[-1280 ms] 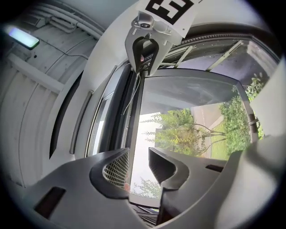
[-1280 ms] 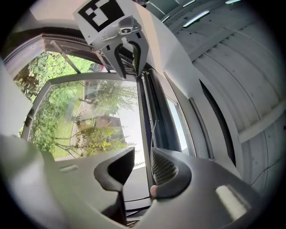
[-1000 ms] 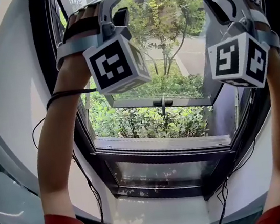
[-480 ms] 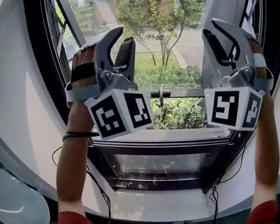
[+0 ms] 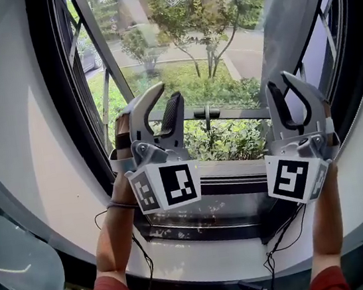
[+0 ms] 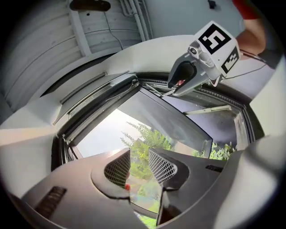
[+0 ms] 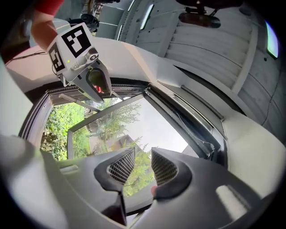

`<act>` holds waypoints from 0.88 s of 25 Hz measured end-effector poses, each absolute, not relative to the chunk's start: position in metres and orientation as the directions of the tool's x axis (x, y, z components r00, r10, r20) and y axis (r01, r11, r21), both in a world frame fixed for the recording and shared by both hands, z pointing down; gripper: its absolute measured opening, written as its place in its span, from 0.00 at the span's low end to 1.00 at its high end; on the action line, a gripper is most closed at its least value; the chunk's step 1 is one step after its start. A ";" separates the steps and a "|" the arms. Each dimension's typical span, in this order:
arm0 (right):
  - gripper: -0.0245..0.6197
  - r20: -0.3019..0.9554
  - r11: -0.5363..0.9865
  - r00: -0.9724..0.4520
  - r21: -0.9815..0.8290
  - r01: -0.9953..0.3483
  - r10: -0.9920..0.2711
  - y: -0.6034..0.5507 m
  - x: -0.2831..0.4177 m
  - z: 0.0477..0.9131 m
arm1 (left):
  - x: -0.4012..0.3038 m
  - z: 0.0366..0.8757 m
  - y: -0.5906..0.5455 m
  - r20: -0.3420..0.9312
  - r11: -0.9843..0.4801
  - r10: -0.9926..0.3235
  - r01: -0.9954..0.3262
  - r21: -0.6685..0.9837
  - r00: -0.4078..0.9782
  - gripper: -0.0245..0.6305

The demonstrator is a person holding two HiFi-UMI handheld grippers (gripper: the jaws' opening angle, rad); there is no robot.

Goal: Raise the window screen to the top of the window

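Approach stage, we judge: left hand-held gripper (image 5: 168, 91) and right hand-held gripper (image 5: 278, 82) gape empty; next, clamp the window screen's bar (image 5: 234, 111).

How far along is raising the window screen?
Done, seemingly: no mesh crosses the opening of the window frame, and the trees show clearly; its top edge is outside the head view. In hand: nothing, the left gripper and right gripper both have open, empty jaws. Left: likely only confirming the screen sits at the top.
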State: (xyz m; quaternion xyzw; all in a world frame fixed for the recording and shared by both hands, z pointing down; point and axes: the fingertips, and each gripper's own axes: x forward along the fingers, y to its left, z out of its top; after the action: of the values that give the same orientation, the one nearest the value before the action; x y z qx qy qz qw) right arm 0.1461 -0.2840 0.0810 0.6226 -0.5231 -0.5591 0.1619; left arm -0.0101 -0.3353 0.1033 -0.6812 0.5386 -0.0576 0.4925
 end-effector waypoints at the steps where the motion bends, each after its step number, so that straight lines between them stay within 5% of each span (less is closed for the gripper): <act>1: 0.23 -0.519 -0.386 -0.172 0.784 -0.486 -0.838 -0.284 0.147 0.088 | -0.010 0.111 -0.336 -0.446 0.044 -0.792 -0.691 -0.722 0.416 0.21; 22: 0.23 -0.358 -0.122 -0.130 0.600 -0.791 -0.925 -0.278 0.169 0.246 | -0.015 0.274 -0.327 -0.303 -0.280 -0.852 -0.861 -0.423 0.426 0.21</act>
State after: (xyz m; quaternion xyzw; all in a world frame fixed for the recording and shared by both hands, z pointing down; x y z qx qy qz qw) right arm 0.1693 -0.2782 0.2460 0.6533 -0.6564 -0.3661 0.0915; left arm -0.0148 -0.3271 0.2741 -0.8001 0.5354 0.0087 0.2703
